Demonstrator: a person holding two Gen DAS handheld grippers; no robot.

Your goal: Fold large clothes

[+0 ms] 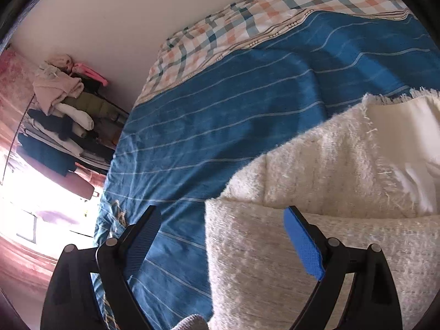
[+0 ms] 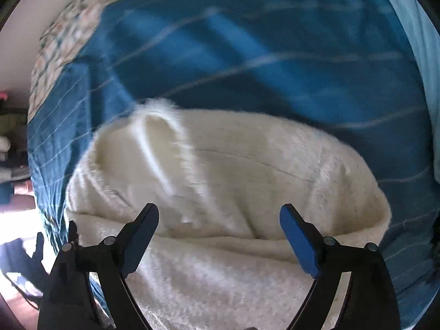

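The left wrist view sits low and close over the blue white-striped bedspread (image 1: 220, 126), facing along the bed toward the checked pillow end at one o'clock, a cluttered clothes rack (image 1: 63, 115) at nine o'clock; the right wrist view looks down from close above, blurred; both share the fluffy cream knitted garment (image 1: 316, 220) (image 2: 233, 181) and bedspread (image 2: 247, 55).

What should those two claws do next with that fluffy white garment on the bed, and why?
Probably bring the left claw down onto the cream garment's near edge and close. Both it and the right claw are open and hold nothing, and the garment lies bunched, only partly folded, on the blue striped bedspread.
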